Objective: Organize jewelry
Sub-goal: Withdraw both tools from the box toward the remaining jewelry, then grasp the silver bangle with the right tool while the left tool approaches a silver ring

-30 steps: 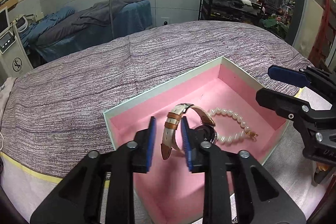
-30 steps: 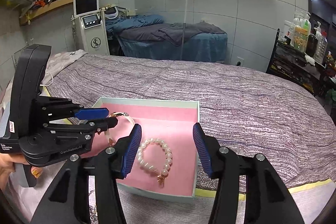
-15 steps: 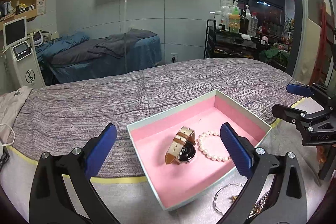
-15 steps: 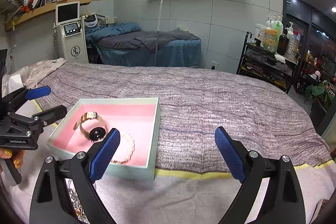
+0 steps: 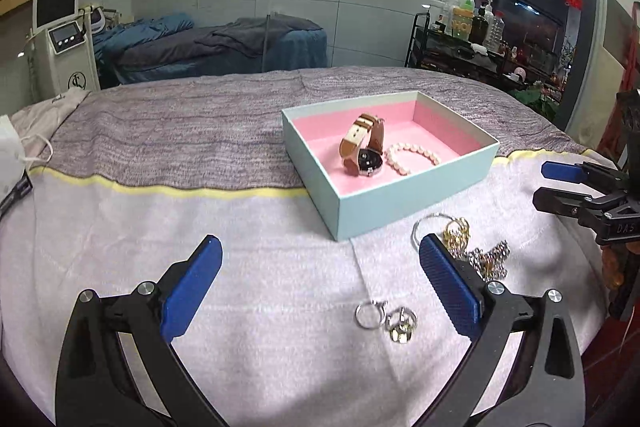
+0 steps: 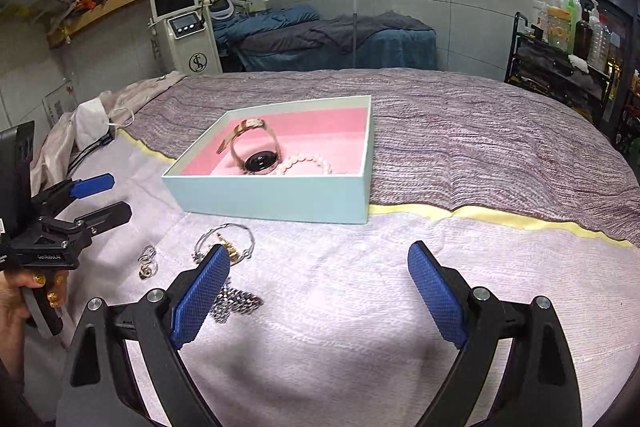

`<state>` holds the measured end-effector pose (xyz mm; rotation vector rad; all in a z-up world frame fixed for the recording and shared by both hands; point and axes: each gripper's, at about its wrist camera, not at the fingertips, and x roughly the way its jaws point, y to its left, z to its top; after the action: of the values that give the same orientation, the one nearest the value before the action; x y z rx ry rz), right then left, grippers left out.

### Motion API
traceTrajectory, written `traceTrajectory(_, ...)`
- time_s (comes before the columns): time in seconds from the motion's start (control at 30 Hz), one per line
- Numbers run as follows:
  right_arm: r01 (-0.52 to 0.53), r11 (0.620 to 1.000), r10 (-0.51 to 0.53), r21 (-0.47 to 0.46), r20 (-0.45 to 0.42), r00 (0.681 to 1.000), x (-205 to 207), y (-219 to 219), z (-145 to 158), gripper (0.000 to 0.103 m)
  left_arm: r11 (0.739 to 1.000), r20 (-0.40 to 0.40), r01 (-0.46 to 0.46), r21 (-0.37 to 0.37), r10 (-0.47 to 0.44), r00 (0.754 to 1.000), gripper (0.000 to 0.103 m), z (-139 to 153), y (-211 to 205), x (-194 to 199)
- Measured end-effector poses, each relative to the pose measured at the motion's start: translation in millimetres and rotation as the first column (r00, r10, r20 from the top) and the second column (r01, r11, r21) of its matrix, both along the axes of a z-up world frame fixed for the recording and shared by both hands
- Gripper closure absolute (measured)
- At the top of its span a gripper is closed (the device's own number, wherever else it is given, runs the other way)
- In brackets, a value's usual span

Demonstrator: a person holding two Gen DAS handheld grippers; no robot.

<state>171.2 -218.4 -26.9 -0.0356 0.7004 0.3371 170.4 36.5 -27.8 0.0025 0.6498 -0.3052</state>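
On the bed, a pale blue box (image 5: pixel 404 205) with a pink lining straddles the edge of a grey striped cover (image 5: pixel 180 131) and a white towel (image 5: pixel 240 259). Inside it a watch (image 5: pixel 362 151) with a tan strap stands on edge, touching a pearl bracelet (image 5: pixel 414 157) that lies flat just beside it. On the towel in front of the box lie loose pieces: a thin bangle (image 6: pixel 224 239), a gold tangle (image 5: pixel 458 233), a silver chain (image 6: pixel 236 301) and small rings (image 5: pixel 386 317). The left gripper (image 5: pixel 320 287) hangs over the towel, its jaws having just swung wide apart, nothing between the pads. The right gripper (image 6: pixel 318 295) also stands spread wide after opening, with empty towel between its fingers and its left pad over the chain.
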Motion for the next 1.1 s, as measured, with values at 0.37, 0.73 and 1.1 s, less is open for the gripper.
traceTrajectory(0.37,-0.166,0.982,0.159,-0.087,-0.086,0.984,4.4,55.5,-19.3,0.019,0.993,-0.092,0.106,0.048,-0.101,0.991,0.02,-24.1,-10.8,-33.2)
traceTrajectory(0.73,-0.206,0.957,0.171,-0.207,-0.176,0.97,32.6,101.5,-40.8,0.036,0.993,-0.104,0.105,0.046,-0.1,0.99,0.02,-29.6,-10.5,-31.8)
traceTrajectory(1.1,-0.207,0.971,0.189,-0.118,-0.145,0.971,38.3,98.1,-32.2,0.049,0.993,-0.125,0.12,0.016,-0.118,0.985,0.03,-29.7,-27.5,-21.1)
